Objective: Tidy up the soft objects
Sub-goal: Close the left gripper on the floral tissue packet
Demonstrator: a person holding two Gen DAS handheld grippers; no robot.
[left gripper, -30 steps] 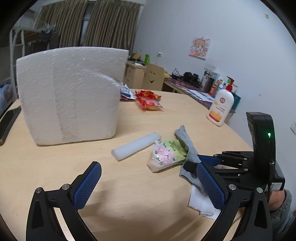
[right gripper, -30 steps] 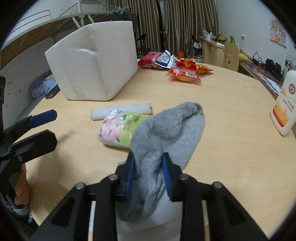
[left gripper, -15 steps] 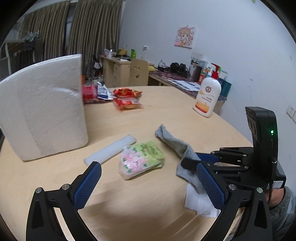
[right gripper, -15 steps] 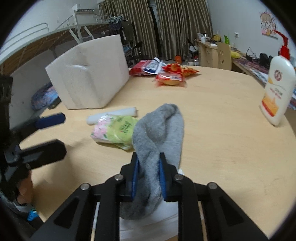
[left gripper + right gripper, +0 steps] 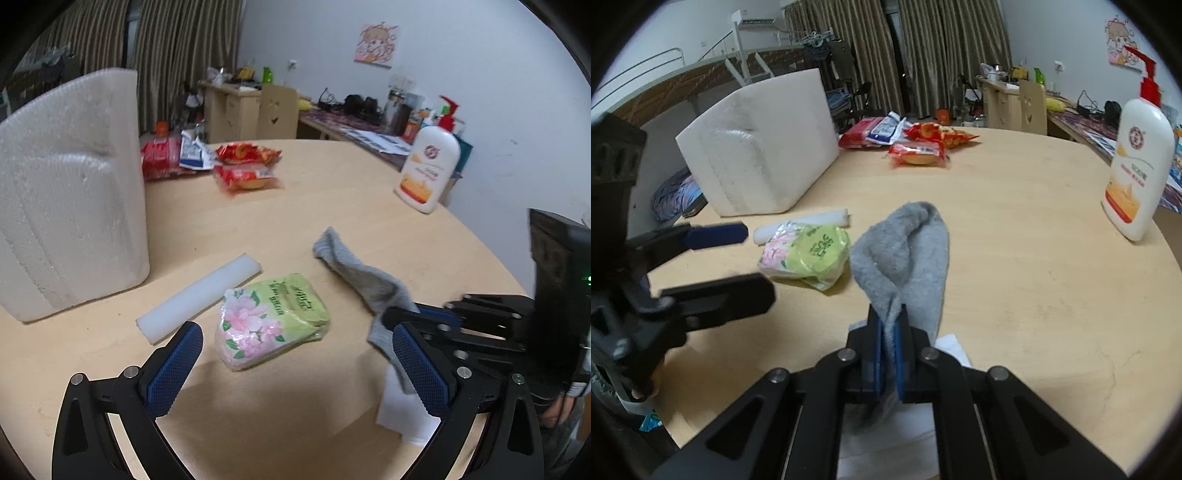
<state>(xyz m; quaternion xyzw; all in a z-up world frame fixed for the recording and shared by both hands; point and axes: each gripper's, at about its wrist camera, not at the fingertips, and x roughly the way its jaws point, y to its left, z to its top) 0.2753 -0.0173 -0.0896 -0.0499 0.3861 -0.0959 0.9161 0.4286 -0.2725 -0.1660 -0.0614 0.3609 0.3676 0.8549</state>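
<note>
Right gripper (image 5: 889,328): jaws squeezed tight on the near end of the sock (image 5: 905,243).
Sock: far end rests on the table (image 5: 1034,280).
Left gripper (image 5: 295,365): jaws wide apart, holding nothing, left of the sock.

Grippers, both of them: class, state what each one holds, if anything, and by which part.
The right gripper pinches the grey sock at its near end. The left gripper is open and holds nothing.

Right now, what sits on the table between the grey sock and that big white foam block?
A flowered tissue pack and a white foam stick lie between the grey sock and foam block, clearest in the left wrist view.
</note>
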